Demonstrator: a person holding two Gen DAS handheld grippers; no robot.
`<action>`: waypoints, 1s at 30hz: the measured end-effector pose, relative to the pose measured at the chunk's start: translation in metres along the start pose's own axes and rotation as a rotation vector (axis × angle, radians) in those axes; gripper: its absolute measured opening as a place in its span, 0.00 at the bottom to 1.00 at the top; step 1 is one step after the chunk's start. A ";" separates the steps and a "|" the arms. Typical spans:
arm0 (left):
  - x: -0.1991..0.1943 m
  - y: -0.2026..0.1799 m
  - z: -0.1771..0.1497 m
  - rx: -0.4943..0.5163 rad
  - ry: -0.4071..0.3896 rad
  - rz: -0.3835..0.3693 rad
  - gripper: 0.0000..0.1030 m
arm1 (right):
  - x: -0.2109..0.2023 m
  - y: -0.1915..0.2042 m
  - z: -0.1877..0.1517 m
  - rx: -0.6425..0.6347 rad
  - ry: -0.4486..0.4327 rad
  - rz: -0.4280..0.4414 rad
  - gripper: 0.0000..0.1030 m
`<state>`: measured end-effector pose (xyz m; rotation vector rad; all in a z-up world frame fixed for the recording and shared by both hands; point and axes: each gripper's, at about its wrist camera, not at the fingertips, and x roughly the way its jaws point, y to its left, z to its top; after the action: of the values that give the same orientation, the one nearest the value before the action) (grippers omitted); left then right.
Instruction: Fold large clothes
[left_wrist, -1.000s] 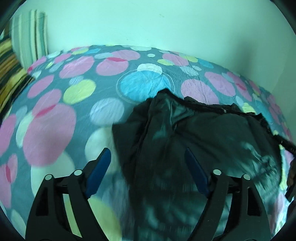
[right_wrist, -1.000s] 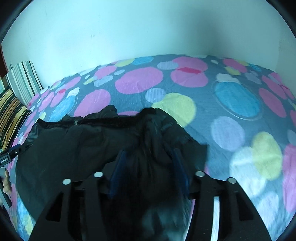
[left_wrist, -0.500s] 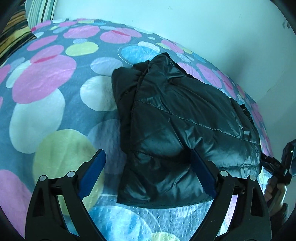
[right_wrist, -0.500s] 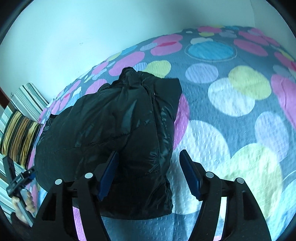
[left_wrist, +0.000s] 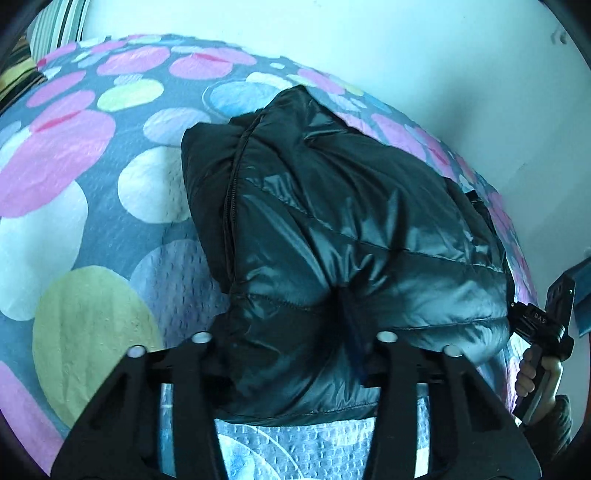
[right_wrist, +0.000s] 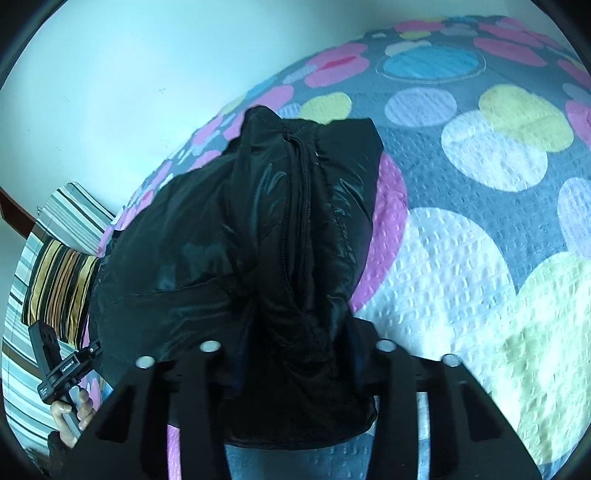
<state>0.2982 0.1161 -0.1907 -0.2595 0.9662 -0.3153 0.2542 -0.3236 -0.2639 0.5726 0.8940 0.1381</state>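
A shiny black puffer jacket (left_wrist: 332, 229) lies bunched in a folded heap on the polka-dot bedspread (left_wrist: 74, 177); its zipper runs down the middle in the right wrist view (right_wrist: 291, 221). My left gripper (left_wrist: 295, 350) is closed into the jacket's near edge, its blue pads mostly buried in fabric. My right gripper (right_wrist: 295, 362) is likewise closed into the near edge of the jacket, pads hidden by the cloth. The right gripper's body and the hand holding it show at the left wrist view's right edge (left_wrist: 543, 332); the left one shows at lower left of the right wrist view (right_wrist: 62, 373).
A white wall (left_wrist: 406, 55) rises behind the bed. Striped pillows (right_wrist: 59, 280) lie at the bed's left end. Bare bedspread (right_wrist: 480, 258) spreads to the right of the jacket.
Both grippers, open half a second ago, have moved onto the jacket's near edge and closed on it. The fabric now bunches up between the fingers.
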 end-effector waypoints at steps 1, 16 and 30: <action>-0.003 -0.002 -0.001 0.007 -0.005 0.002 0.34 | -0.003 0.001 -0.001 0.004 -0.010 0.006 0.31; -0.067 -0.016 -0.059 0.027 -0.011 0.008 0.24 | -0.065 0.006 -0.039 0.005 -0.005 0.029 0.22; -0.107 -0.013 -0.129 0.007 -0.026 0.014 0.29 | -0.106 -0.008 -0.108 0.000 0.033 0.030 0.23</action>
<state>0.1316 0.1347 -0.1752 -0.2493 0.9402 -0.3015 0.1035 -0.3221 -0.2466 0.5850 0.9175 0.1747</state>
